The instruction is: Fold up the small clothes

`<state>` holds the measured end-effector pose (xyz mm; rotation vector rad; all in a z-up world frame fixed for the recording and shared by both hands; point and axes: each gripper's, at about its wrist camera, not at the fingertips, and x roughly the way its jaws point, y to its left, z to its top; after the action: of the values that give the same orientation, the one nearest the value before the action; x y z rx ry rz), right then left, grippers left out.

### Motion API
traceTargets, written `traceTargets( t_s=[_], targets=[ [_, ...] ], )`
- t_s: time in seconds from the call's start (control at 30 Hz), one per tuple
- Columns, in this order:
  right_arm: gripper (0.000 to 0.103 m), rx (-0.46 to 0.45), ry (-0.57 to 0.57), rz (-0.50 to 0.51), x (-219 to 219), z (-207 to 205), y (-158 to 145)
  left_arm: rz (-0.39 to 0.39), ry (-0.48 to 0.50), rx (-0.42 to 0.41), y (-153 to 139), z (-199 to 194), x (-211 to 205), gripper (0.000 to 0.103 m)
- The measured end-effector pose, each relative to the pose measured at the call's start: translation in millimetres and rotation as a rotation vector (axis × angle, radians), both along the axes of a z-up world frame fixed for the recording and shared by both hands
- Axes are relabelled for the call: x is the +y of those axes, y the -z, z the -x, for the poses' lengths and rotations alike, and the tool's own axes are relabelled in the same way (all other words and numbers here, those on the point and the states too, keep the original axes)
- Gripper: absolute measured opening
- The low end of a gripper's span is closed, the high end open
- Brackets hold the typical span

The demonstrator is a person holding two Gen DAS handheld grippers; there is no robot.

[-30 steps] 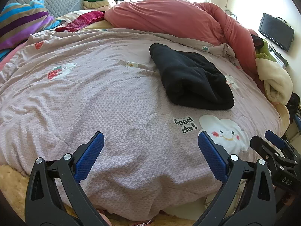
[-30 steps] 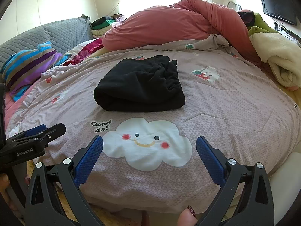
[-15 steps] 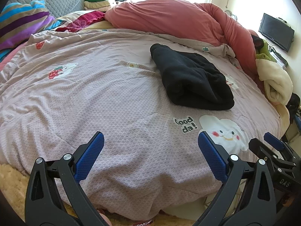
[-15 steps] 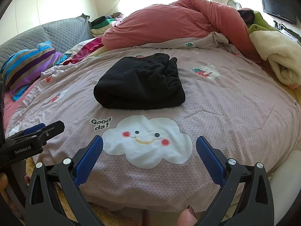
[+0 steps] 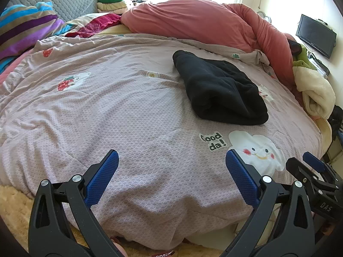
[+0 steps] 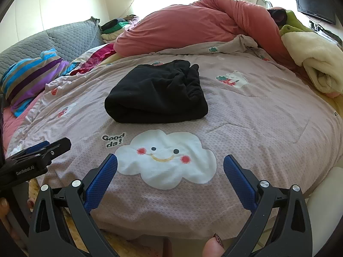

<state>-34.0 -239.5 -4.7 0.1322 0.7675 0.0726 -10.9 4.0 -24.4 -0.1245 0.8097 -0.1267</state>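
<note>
I hold my left tool (image 5: 171, 171) and right tool (image 6: 170, 170) spread wide and empty at the bed's (image 5: 128, 111) near edge. The black garment (image 6: 156, 94) lies bundled mid-bed, beyond the cloud print (image 6: 167, 162). I judge folding nearly done; next I'd reach forward to check or tidy it.

A bed with a printed cover, piled bedding and a wall screen

A mauve bed cover (image 5: 120, 107) spreads across the bed, printed with a smiling white cloud (image 6: 167, 156), the words "Good da!" (image 6: 113, 140) just left of it, and a strawberry motif (image 5: 68, 82). Behind lies a heaped salmon-pink duvet (image 5: 203, 23). A striped pillow (image 6: 32, 79) in blue, purple and brown leans by a grey quilted headboard (image 5: 64, 2), with a crimson cloth (image 5: 96, 24) near it and a stack of folded clothes (image 5: 113, 1) beyond. A cream fleece blanket (image 6: 315, 64) lies rolled at the right edge, green fabric (image 6: 293, 24) above it. A dark screen (image 5: 315, 35) hangs on the wall.
</note>
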Motion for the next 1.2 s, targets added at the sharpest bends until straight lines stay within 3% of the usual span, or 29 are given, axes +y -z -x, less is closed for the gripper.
traceTargets(
  t_s=[0.43,0.7,0.8,1.0,1.2],
  targets=[
    [0.098,0.015,0.027,-0.001,-3.0,5.5,3.6,0.026,0.011,0.004,0.2,0.6,1.0,0.094],
    [0.098,0.030,0.125,-0.005,-17.8,11.3,6.6,0.015,0.010,0.021,2.7,-1.8,-0.3,0.094],
    [0.098,0.038,0.213,-0.009,-34.0,17.8,7.6,0.030,0.016,0.018,2.3,-1.5,1.5,0.094],
    [0.098,0.038,0.556,0.072,-99.0,51.4,14.8,0.071,-0.029,0.051,8.5,-9.7,16.8,0.094],
    [0.098,0.126,1.003,0.113,-225.4,92.1,43.9,0.096,-0.065,0.101,20.4,-17.3,30.4,0.094]
  ],
)
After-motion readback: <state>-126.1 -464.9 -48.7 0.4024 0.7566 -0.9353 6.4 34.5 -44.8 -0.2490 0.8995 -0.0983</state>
